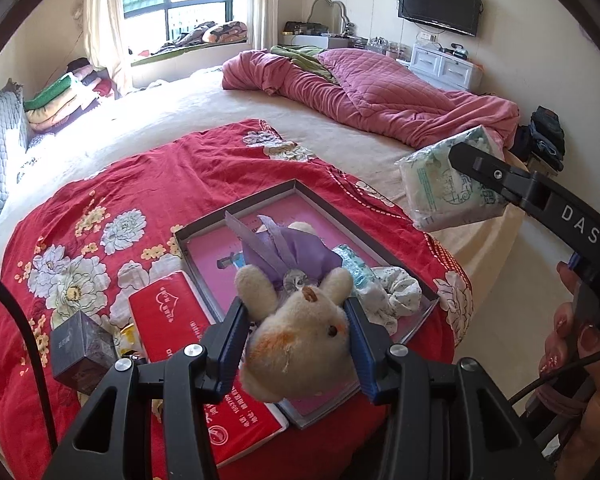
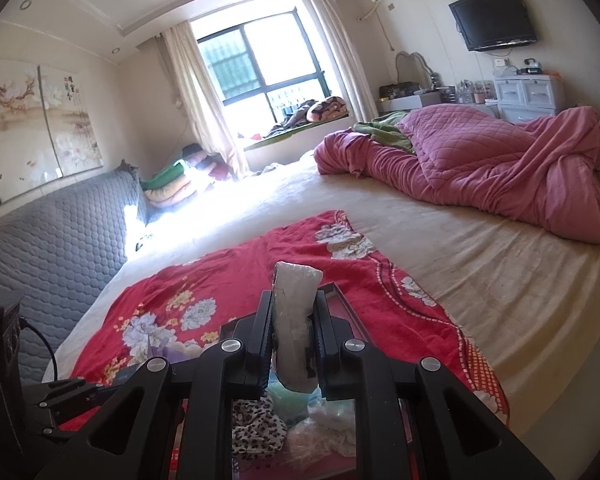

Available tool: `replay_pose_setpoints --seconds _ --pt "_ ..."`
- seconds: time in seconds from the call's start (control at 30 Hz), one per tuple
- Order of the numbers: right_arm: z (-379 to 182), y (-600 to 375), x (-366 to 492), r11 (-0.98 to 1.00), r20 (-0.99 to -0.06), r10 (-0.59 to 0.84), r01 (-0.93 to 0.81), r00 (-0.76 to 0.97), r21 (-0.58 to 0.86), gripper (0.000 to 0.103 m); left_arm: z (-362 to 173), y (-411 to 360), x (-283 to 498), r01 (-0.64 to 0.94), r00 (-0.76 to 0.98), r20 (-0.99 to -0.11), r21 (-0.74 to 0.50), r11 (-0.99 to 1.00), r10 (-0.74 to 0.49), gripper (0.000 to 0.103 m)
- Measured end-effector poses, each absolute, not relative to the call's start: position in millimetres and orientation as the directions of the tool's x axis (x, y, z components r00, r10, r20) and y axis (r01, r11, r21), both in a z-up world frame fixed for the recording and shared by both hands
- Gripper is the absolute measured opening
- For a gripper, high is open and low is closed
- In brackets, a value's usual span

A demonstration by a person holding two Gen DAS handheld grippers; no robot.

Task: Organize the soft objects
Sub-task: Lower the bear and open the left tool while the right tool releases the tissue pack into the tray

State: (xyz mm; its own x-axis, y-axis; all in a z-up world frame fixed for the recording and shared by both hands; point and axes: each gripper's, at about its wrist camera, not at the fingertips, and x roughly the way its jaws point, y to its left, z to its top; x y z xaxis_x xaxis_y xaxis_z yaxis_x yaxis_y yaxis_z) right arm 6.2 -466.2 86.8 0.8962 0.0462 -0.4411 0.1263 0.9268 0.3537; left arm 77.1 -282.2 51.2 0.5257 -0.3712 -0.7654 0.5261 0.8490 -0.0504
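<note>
A bedroom, seen from beside a wide bed (image 1: 204, 108) with a cream sheet. A red floral cloth (image 1: 148, 184) is spread over the near part of the mattress, and a crumpled pink quilt (image 1: 380, 92) lies heaped along the far side.

On the red cloth sits a shallow grey tray (image 1: 296, 188) with a pink floor. The left gripper (image 1: 298, 320) hovers just over the tray's near edge, its two black jaws closed about halfway on the head of a small cream plush toy (image 1: 300, 344). The toy wears a purple bow and ribbon (its body trails away from the camera, over the tray floor). Inside the tray, beside the toy, lie a pale floral scrunchie (image 1: 396, 292) and a small blue-green packet (image 1: 352, 264).

To the right, held up above the bed and clear of the tray, the right gripper (image 2: 294, 344) pinches a white and green tissue pack (image 1: 448, 176); its jaws are nearly together, squeezing the soft pack thin. A hand (image 1: 580, 356) with painted nails grips that tool's handle.

Left of the tray, on the cloth, rest a red packet (image 1: 168, 316) printed with a white heart outline and, nearer the edge, a small dark box (image 1: 82, 348). In the right wrist view a leopard-print fabric piece (image 2: 256, 428) shows below the jaws.
</note>
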Motion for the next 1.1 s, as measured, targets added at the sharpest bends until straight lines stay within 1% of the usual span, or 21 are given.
replay_pose_setpoints --seconds 0.47,0.83,1.0,1.1 --pt "55 -503 7 0.901 -0.480 -0.014 0.219 0.877 0.375 0.018 18 -317 96 0.558 0.471 -0.800 -0.057 0.828 -0.372 0.048" --pt "30 -502 22 0.907 -0.517 -0.012 0.228 0.856 0.355 0.018 -3 -325 108 0.557 0.433 -0.825 -0.071 0.827 -0.363 0.048" --pt "22 -506 27 0.902 -0.518 -0.020 0.240 0.855 0.360 0.018 -9 -331 110 0.566 0.417 -0.834 -0.073 0.821 -0.361 0.048" --pt "19 -501 33 0.915 -0.513 -0.024 0.226 0.858 0.335 0.019 -14 -335 112 0.575 0.406 -0.842 -0.068 0.816 -0.356 0.048"
